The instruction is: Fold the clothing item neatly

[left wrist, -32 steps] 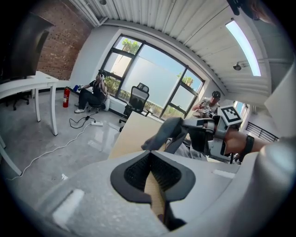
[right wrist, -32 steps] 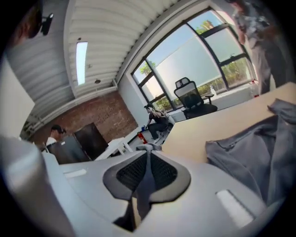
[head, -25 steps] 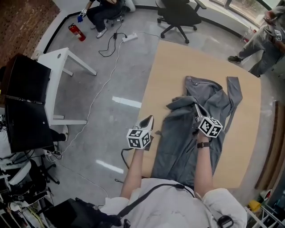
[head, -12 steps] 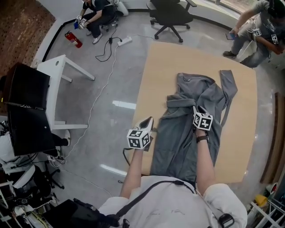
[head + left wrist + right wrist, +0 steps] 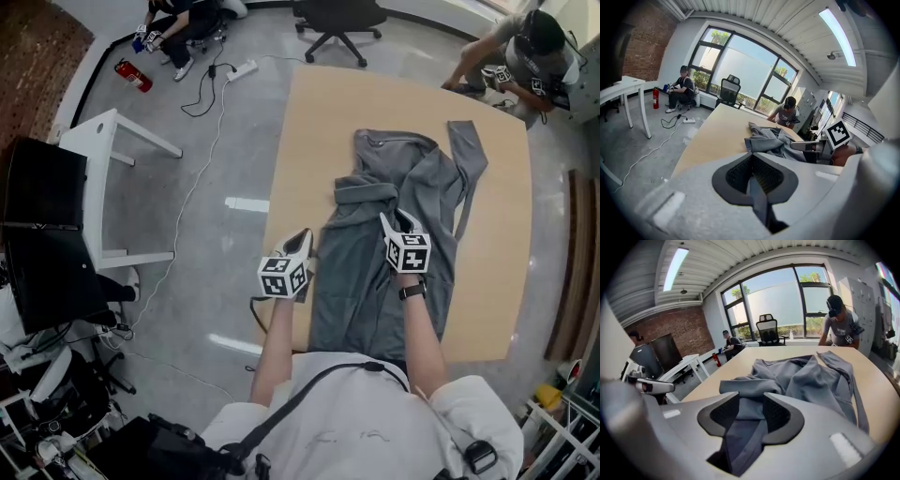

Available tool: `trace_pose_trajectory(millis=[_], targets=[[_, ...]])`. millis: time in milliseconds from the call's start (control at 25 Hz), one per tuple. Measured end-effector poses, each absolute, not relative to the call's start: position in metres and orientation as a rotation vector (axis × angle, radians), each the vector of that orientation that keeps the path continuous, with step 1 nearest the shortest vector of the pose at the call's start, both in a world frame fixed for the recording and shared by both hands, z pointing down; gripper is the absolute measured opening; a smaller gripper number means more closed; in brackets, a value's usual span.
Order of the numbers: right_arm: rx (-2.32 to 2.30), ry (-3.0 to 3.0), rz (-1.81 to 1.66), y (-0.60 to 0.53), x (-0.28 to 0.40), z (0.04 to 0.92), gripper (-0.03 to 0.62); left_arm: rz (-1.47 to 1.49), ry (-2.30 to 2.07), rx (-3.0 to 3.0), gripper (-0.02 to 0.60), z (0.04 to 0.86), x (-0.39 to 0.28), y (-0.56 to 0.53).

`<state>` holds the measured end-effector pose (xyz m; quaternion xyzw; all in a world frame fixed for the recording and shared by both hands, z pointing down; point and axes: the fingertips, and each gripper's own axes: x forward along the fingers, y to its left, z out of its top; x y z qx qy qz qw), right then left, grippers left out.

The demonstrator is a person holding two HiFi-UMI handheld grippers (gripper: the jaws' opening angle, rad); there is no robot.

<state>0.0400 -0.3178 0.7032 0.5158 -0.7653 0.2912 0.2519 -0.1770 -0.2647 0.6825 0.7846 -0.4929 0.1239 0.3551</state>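
On my head view the gray long-sleeved top (image 5: 370, 291) lies lengthwise down the middle of the tan tabletop (image 5: 305, 141). Its collar is at the far end and its hem reaches the near edge in front of me. A thick fold of the top (image 5: 366, 192) lies bunched across its left side. One sleeve (image 5: 467, 150) stretches toward the far right corner. My left tool (image 5: 302, 242) sits at the top's left edge, near the left side of the tabletop. In the left gripper view its jaws are pressed together, and a thin strip of gray cloth shows in the slit between them, so I read it as pinching that edge. My right tool (image 5: 392, 223) is over the middle of the top, just this side of the bunched fold. Its jaws have just been opening and now stand spread. In the right gripper view gray cloth lies loose in the gap and the pads are not pressing on it. Beyond the far edge I see a black office chair (image 5: 336, 17). A person (image 5: 525, 47) bends over at the far right corner. A white side table (image 5: 112, 127) stands on the floor to my left.
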Motion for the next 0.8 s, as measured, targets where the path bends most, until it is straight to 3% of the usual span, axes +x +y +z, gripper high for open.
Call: trace_pose_trajectory(millis=[200,320,440,680,720,760,800], targets=[[1.216,-2.154,0.760,-0.333,-0.036,0.710,0.165,0.314,-1.275,2.024,0.000,0.682,-0.177,-0.266],[1.192,-2.130,0.697,-0.351,-0.073,0.724,0.255,0.308,-1.286,2.019,0.000,0.681,-0.180,-0.265],[1.041,-2.054,0.365,-0.368,-0.094,0.743,0.310,0.295,-1.298,2.015,0.000,0.678,-0.184,-0.263],[0.536,-1.910,0.118,-0.372,-0.104,0.779,0.304,0.269,-1.319,1.997,0.000,0.675,-0.205,-0.253],[0.508,-1.883,0.104,-0.374,-0.102,0.783,0.294,0.269,-1.321,1.993,0.000,0.675,-0.208,-0.251],[0.522,-1.867,0.097,-0.378,-0.098,0.783,0.208,0.270,-1.323,1.990,0.000,0.675,-0.209,-0.250],[0.575,-1.868,0.105,-0.384,-0.092,0.778,0.056,0.271,-1.322,1.989,0.000,0.675,-0.209,-0.250]])
